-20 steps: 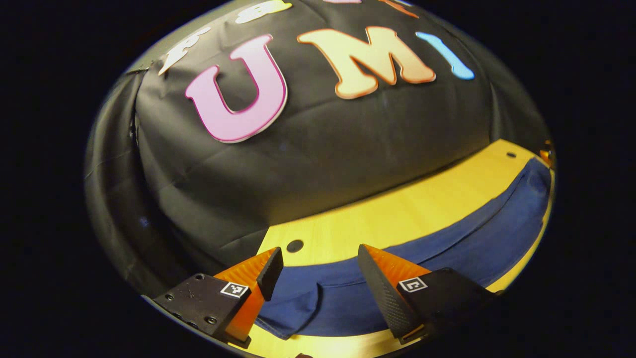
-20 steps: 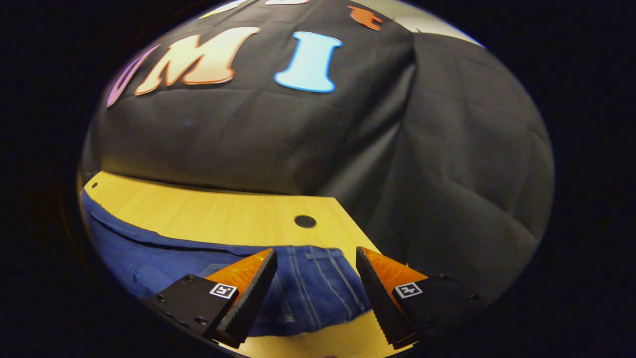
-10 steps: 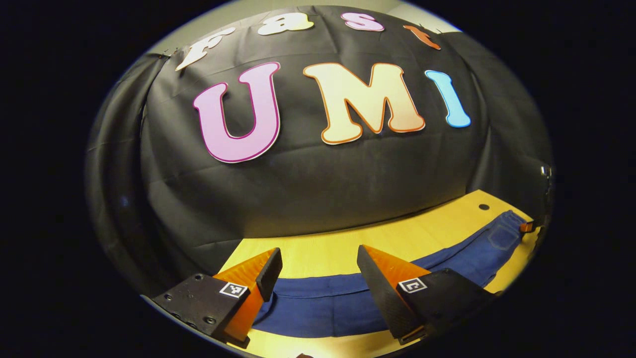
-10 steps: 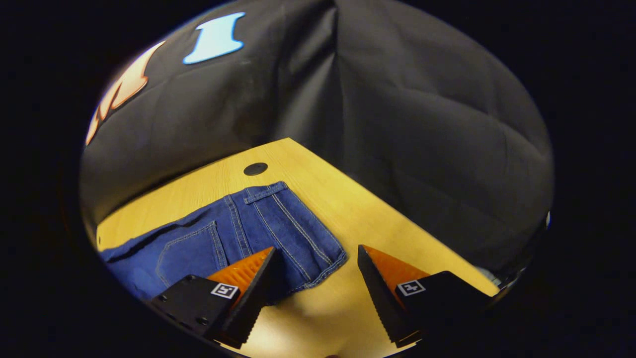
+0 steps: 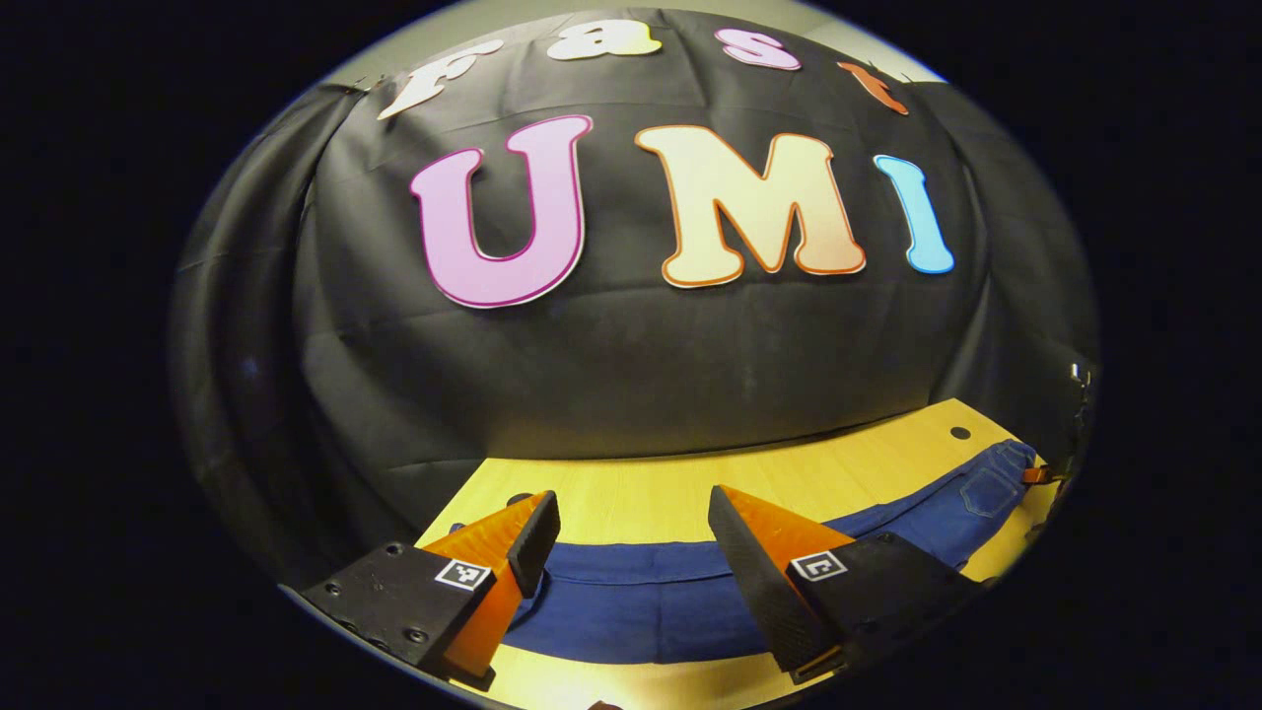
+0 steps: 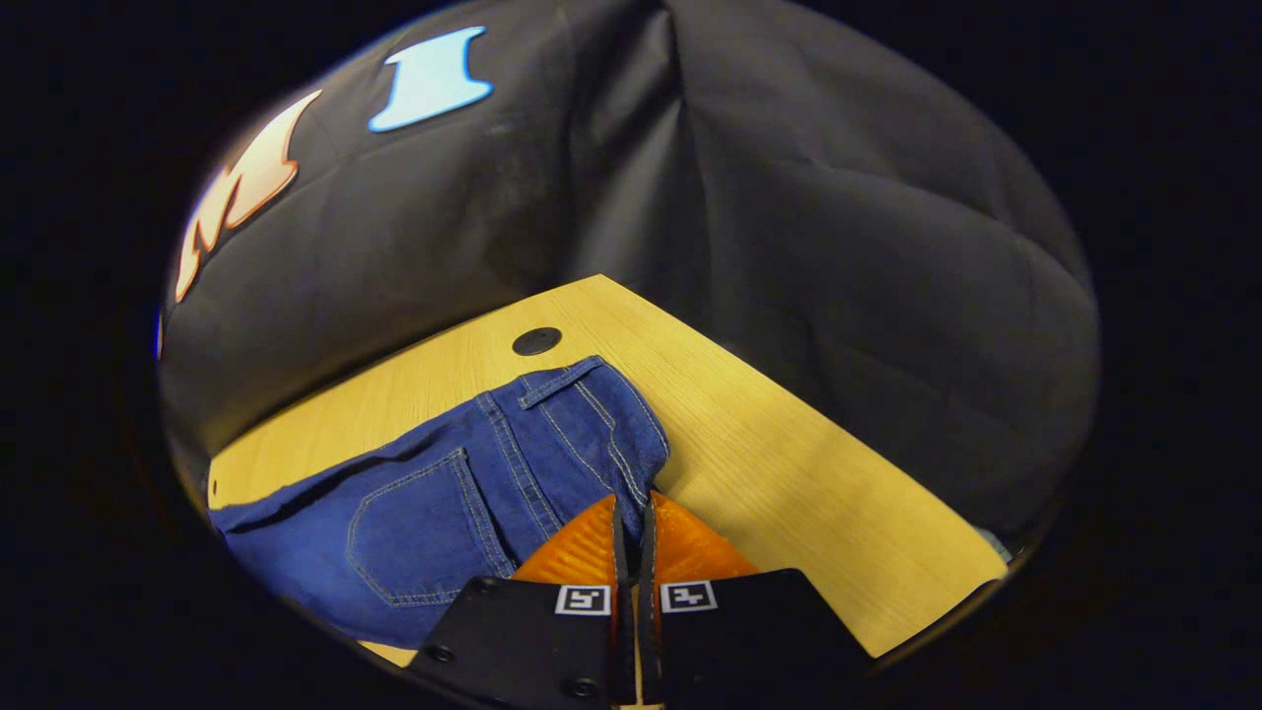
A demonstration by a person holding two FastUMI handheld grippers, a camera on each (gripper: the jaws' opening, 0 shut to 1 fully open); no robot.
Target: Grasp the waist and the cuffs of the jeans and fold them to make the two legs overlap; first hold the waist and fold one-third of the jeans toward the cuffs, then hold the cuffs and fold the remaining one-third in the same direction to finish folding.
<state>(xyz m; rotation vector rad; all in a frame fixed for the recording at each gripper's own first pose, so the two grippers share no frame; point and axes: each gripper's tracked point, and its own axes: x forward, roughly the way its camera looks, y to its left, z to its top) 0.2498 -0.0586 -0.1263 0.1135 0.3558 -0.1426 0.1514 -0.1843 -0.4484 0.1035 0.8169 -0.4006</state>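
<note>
Blue jeans (image 5: 641, 602) lie flat along the yellow table (image 5: 690, 483), running from below my left gripper off to the right. My left gripper (image 5: 626, 532) is open just above the leg end, fabric showing between its fingers. In the right gripper view the waist end of the jeans (image 6: 552, 444) shows its back pocket (image 6: 414, 523) and stitched waistband. My right gripper (image 6: 631, 505) is shut on the near corner of the waist, where the denim edge puckers at its tips. A small part of the right gripper (image 5: 1035, 475) shows at the far end in the left gripper view.
The table (image 6: 789, 444) has round dark holes (image 6: 536, 341) near its corners, one also beside my left gripper's finger (image 5: 520, 498). Its right edge runs close past the waist. The booth's black cloth wall (image 5: 641, 365) stands behind the table.
My right gripper swung over the waist corner and has closed on it. My left gripper stayed open and levelled out over the leg end.
</note>
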